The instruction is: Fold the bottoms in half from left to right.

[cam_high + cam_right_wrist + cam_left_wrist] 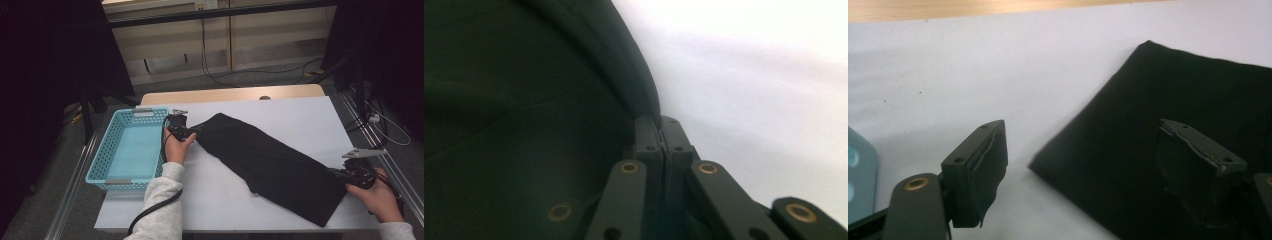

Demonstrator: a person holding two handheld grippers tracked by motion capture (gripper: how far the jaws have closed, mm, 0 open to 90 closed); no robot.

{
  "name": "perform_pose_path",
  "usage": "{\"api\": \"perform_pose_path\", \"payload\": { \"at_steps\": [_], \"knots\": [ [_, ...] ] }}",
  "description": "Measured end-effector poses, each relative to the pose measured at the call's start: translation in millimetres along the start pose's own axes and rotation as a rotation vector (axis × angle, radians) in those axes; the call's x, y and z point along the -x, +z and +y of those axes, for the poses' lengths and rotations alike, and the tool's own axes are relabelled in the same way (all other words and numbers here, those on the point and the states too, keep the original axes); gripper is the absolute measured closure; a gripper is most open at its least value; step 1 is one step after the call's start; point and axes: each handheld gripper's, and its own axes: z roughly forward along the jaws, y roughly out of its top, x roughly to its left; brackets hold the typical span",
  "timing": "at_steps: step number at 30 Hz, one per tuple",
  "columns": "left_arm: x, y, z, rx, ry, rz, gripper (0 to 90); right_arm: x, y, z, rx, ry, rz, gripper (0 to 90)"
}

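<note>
A folded black cloth (pixel 265 160) lies slantwise across the white table top (pixel 220 200), from the upper left to the lower right. My left gripper (pixel 192 131) sits at the cloth's upper-left corner. In the left gripper view it (pixel 1083 135) stands open, its jaws wide apart, the cloth's corner (pixel 1173 100) lying low between them with neither pad pressing on it. My right gripper (pixel 336 172) is at the cloth's lower-right end. In the right gripper view it (pixel 659 120) is shut on the cloth's folded edge (pixel 644 85).
A light blue plastic basket (pixel 102 150) with nothing in it stands at the table's left edge, just beside my left hand. A wooden strip (pixel 230 94) runs along the far edge. Bare white surface lies above and below the cloth. Metal rails flank the table.
</note>
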Motion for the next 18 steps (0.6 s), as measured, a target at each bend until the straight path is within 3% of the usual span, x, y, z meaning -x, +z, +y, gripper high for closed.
{"api": "perform_pose_path", "payload": {
  "at_steps": [7, 8, 9, 10, 12, 14, 16, 18],
  "knots": [
    [-4.9, 4.5, -3.2, -0.017, -0.013, 0.006, 20.5, -0.6, -0.6, 1.2, 0.02, -0.001, -0.006, 88.0],
    [-5.4, 6.5, -4.3, -0.029, -0.004, 0.009, 20.3, -1.5, 0.0, 0.7, 0.028, -0.017, -0.005, 75.0],
    [-5.4, 6.5, -4.3, -0.029, -0.004, 0.009, 20.3, -1.5, 0.0, 0.7, 0.028, -0.017, -0.005, 75.0],
    [-5.4, 8.2, -5.2, -0.038, -0.002, 0.01, 20.2, -1.8, 1.2, 0.7, 0.043, -0.002, -0.012, 61.0],
    [-5.0, 9.3, -5.9, -0.043, 0.006, 0.011, 19.6, -3.2, 1.7, 2.4, 0.068, -0.008, -0.018, 50.0],
    [-4.7, 9.3, -6.0, -0.048, 0.014, 0.012, 19.3, -4.2, 1.6, 3.4, 0.079, -0.007, -0.017, 49.3],
    [-3.0, 8.4, -4.9, -0.049, 0.03, 0.017, 18.4, -9.5, 1.1, 7.2, 0.112, 0.006, -0.015, 39.9],
    [-2.6, 8.4, -4.8, -0.051, 0.036, 0.016, 17.8, -11.7, 1.5, 8.4, 0.121, 0.005, -0.01, 38.7]
  ]
}}
